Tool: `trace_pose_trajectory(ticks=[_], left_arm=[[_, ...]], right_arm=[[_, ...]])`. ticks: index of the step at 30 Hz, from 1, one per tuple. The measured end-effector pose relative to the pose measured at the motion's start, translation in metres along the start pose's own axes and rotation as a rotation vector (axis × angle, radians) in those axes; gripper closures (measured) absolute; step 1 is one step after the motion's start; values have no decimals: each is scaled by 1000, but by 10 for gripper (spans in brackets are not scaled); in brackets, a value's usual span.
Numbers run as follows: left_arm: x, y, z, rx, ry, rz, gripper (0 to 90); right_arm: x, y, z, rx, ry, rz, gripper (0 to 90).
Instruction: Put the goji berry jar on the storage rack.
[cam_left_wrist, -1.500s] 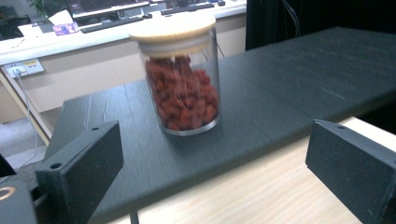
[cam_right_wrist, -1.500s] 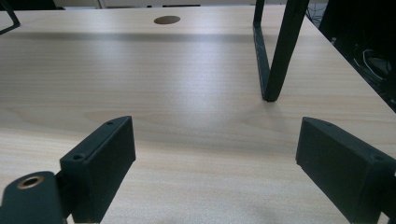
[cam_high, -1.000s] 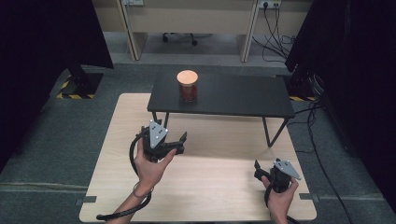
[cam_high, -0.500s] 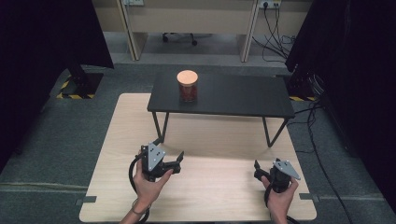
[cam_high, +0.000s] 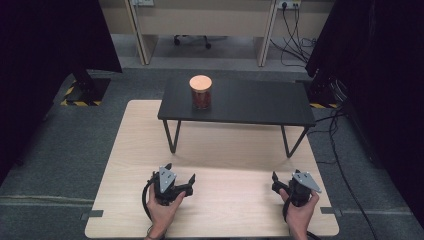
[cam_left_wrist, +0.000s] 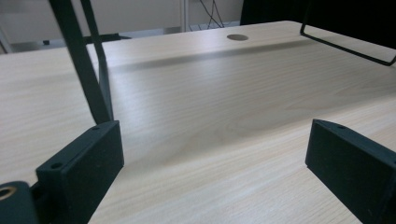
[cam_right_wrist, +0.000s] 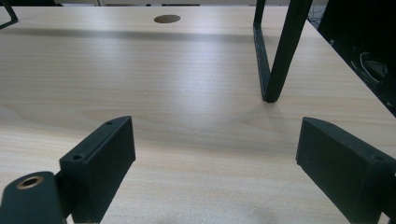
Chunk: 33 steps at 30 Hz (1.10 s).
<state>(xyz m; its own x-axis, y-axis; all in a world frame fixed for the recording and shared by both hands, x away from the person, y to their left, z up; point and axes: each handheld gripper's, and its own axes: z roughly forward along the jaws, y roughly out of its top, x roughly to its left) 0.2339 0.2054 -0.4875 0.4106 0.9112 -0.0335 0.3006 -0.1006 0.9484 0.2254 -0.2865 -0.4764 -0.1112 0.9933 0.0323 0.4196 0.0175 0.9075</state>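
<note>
Jar (cam_high: 201, 92) sits well beyond left gripper (cam_high: 180, 178).

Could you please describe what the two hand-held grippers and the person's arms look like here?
Both are black devices. The left gripper and the right gripper each carry a grey three-cornered plate on top and trail a black cable. Their jaws are flat black rectangular blocks with small screw holes. The forearms show no sleeves.
</note>
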Motion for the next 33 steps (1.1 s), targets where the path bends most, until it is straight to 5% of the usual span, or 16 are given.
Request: trace_pose_trajectory(ticks=[15, 22, 33], left_arm=[[1, 2, 5, 58, 12, -6, 40], [1, 18, 14, 161, 22, -27, 47], [1, 21, 16, 179, 23, -37, 47]], right_arm=[[0, 0, 0, 2, 0, -8, 111], [1, 1, 0, 4, -1, -11, 111], [2, 1, 1, 7, -1, -18, 109]])
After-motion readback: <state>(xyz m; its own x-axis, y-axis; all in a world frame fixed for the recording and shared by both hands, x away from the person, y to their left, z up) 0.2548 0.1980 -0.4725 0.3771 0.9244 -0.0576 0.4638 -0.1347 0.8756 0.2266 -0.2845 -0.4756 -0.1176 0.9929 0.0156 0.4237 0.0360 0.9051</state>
